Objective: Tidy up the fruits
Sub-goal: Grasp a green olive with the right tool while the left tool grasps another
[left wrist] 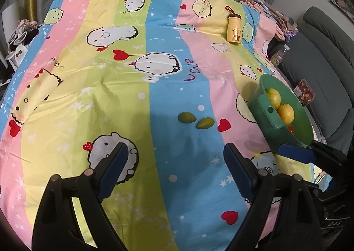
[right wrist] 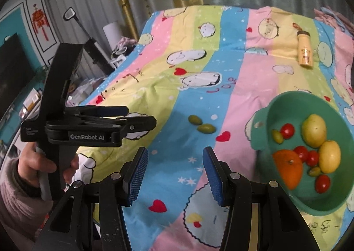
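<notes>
Two small green fruits (left wrist: 187,117) (left wrist: 205,123) lie side by side on the striped cartoon bedsheet (left wrist: 124,100), ahead of my left gripper (left wrist: 174,149). Its jaws stand wide open with only sheet between them. At the right, a green bowl (left wrist: 303,124) holds yellow fruits (left wrist: 285,113). In the right wrist view the bowl (right wrist: 287,109) also shows an orange (right wrist: 287,169), red tomatoes (right wrist: 287,131) and small green fruits (right wrist: 277,136). My right gripper (right wrist: 176,155) is open and empty, left of the bowl, with the two loose green fruits (right wrist: 195,119) beyond it.
A yellow bottle (left wrist: 235,28) lies on its side at the far right of the sheet. A grey sofa (left wrist: 320,60) runs along the bed's right edge. A hand (right wrist: 33,166) holds the left gripper (right wrist: 139,115) at the left. Curtains hang behind the bed.
</notes>
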`<state>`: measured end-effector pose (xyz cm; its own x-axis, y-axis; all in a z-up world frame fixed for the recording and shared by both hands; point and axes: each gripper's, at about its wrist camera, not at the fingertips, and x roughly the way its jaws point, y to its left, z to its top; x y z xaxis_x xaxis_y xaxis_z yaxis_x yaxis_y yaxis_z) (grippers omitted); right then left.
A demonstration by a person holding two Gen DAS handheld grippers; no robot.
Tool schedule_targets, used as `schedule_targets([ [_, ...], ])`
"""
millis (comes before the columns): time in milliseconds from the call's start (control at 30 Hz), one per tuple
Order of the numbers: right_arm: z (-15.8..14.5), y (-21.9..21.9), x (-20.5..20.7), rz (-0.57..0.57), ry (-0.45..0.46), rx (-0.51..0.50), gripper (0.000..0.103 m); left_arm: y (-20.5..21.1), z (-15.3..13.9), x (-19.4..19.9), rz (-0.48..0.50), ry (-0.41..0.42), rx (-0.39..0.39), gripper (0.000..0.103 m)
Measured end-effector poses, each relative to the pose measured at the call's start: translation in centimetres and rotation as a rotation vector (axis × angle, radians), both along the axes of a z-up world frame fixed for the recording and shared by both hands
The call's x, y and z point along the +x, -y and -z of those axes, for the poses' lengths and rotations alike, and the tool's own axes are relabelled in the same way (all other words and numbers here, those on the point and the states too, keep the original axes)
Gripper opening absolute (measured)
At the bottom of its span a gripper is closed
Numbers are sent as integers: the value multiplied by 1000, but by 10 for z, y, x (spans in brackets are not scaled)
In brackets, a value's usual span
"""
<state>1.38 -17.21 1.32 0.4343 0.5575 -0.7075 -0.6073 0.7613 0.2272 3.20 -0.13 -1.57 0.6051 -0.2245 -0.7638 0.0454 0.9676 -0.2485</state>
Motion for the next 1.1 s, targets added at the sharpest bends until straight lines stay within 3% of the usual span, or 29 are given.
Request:
schedule_targets([
  [700,57,-52,70,131,-206,-165,48,-54,22,-2,-66,-17,-83,88],
  [1100,74,-65,103,187,-216,-218,41,-63,25,4,-59,-23,-98,88],
])
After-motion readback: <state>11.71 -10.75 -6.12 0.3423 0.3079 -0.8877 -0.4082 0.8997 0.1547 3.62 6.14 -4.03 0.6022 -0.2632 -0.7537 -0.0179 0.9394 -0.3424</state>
